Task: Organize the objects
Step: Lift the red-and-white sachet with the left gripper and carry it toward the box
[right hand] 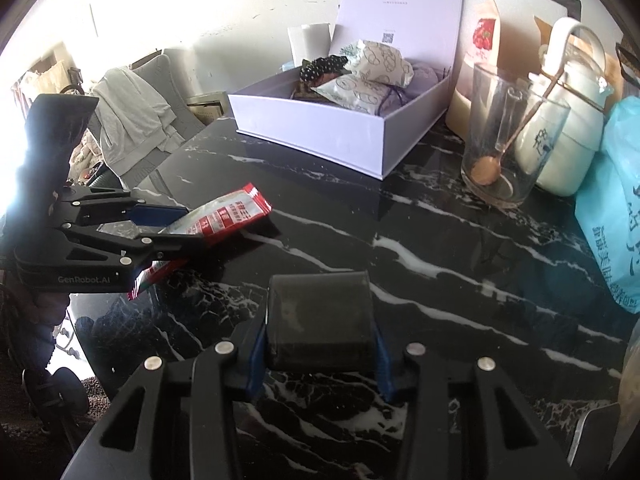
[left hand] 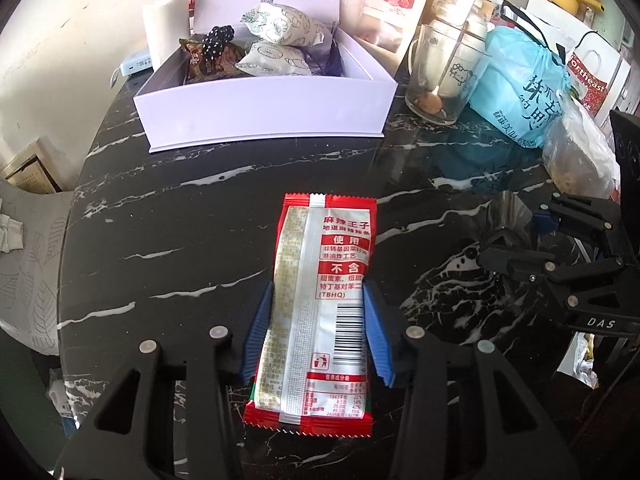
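My left gripper (left hand: pixel 318 322) is shut on a red and silver snack packet (left hand: pixel 320 280) and holds it a little above the black marble table (left hand: pixel 200 220); it also shows in the right wrist view (right hand: pixel 224 220). My right gripper (right hand: pixel 320 344) is shut on a dark shiny pouch (right hand: pixel 318 320), also seen at the right of the left wrist view (left hand: pixel 506 220). An open lilac box (left hand: pixel 264 108) stands at the back, holding printed sachets (left hand: pixel 280 24), a dotted scrunchie (left hand: pixel 218 38) and a brown packet.
A glass mug (left hand: pixel 440 76) with a spoon, a white kettle (right hand: pixel 560 128), a blue plastic bag (left hand: pixel 524 88) and a clear bag (left hand: pixel 580 160) crowd the right side. A paper roll (left hand: pixel 164 32) stands left of the box. A chair (right hand: pixel 132 116) is beyond the table edge.
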### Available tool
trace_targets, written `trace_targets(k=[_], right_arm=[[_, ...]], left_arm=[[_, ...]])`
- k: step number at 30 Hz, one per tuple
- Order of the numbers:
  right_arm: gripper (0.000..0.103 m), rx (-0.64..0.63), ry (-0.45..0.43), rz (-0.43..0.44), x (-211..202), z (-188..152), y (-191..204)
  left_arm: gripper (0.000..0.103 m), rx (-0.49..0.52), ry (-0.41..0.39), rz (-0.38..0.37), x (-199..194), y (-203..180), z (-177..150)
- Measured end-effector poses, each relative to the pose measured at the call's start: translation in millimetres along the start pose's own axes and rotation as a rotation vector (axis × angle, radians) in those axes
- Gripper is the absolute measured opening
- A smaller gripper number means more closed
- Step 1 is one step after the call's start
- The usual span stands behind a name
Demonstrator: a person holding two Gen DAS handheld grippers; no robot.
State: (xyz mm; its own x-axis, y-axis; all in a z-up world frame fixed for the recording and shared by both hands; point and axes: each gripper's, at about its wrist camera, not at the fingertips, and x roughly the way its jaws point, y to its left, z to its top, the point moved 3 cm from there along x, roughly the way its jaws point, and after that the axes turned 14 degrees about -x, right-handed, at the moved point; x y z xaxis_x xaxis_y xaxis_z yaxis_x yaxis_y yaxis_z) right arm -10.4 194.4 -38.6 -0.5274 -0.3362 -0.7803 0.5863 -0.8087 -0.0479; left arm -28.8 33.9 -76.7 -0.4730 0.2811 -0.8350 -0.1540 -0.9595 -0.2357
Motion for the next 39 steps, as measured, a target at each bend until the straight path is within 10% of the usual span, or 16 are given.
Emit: trace_targets(k=[39], right_arm=[[0.043, -0.131, -0.133, 0.015, -53.7, 89.6, -1.7]], left_arm=[[0.043, 0.077, -0.159, 0.058, -98.4, -36.9, 89.1]])
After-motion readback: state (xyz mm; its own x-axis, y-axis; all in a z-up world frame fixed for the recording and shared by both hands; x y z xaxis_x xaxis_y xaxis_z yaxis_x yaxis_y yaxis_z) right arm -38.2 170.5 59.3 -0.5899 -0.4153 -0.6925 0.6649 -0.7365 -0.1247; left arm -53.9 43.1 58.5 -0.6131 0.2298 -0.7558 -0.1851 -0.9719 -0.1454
